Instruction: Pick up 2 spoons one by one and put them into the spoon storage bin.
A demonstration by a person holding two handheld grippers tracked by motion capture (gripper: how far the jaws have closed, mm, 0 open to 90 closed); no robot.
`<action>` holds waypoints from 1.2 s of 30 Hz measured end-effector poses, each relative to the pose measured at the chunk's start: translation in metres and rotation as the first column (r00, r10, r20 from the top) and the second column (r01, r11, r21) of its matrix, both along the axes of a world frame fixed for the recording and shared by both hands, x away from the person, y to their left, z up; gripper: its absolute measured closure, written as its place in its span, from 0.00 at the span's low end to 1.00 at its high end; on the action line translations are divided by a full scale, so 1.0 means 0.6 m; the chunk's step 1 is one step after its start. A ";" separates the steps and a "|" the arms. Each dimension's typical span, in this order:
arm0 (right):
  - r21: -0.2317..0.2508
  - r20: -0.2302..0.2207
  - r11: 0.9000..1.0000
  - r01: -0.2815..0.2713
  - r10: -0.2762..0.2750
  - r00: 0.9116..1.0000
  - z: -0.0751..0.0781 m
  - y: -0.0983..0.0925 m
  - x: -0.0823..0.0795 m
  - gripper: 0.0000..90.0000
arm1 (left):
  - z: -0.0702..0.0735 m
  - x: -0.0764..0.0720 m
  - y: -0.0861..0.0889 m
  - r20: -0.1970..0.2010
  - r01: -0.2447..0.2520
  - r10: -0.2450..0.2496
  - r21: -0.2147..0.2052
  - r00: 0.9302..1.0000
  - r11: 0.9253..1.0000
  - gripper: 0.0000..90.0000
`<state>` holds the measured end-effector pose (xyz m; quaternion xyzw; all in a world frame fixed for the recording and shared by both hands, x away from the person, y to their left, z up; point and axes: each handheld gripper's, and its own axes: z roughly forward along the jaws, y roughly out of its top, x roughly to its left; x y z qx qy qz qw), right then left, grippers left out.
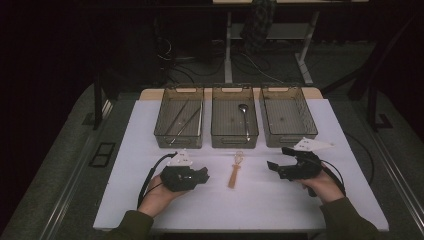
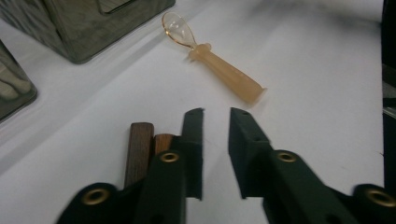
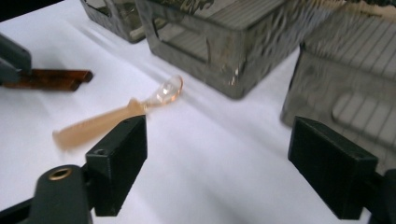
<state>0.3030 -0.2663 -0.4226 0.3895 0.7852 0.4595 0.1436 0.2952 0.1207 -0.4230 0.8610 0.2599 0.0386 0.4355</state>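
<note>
Three smoky bins stand in a row at the far edge of the white table [image 1: 125, 200]: the left bin [image 1: 179, 117] holds thin sticks, the middle bin [image 1: 234, 117] a metal spoon [image 1: 244, 117], and the right bin [image 1: 287, 116] stands just beside it. Left of centre, the left hand-held gripper [image 1: 204, 175] has its jaws drawn narrow with a small gap, nothing between them; brown chopsticks [image 2: 142, 149] lie just beside its left jaw. An amber plastic spoon [image 1: 235, 170] lies on the table between the two tools. The right hand-held gripper [image 1: 274, 166] stands wide, empty, angled toward that spoon.
</note>
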 end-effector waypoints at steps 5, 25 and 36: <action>0.017 -0.005 1.000 0.009 -0.009 1.000 -0.020 -0.022 -0.028 0.20 | 0.006 0.011 -0.009 -0.007 -0.023 0.023 0.003 1.000 1.000 0.99; -0.041 -0.001 0.999 -0.019 0.019 1.000 -0.039 -0.024 -0.050 0.20 | -0.022 0.097 -0.131 -0.030 -0.079 0.081 0.076 0.996 0.994 0.99; -0.033 0.003 0.999 -0.013 0.013 1.000 -0.037 -0.028 -0.051 0.20 | -0.038 0.111 -0.163 -0.019 -0.071 0.074 0.105 0.997 0.992 0.99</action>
